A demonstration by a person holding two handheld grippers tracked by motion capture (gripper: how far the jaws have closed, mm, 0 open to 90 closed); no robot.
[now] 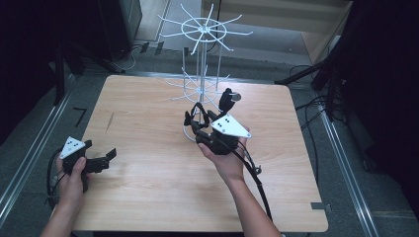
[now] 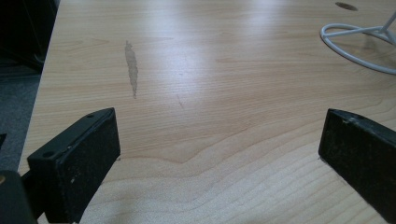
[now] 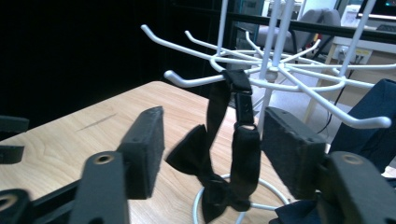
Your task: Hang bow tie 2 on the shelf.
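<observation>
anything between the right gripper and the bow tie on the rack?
Nothing visible. The bow tie hangs by its strap from a hook of the white rack, just beyond the open right gripper, with a clear gap in front.

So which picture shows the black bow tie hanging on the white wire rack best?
The right gripper view: the black bow tie hangs by its strap from a hook of the white wire rack, close between the open jaws. In the high view it is a small dark shape beside the right gripper. The left gripper view catches the rack's base ring.
</observation>
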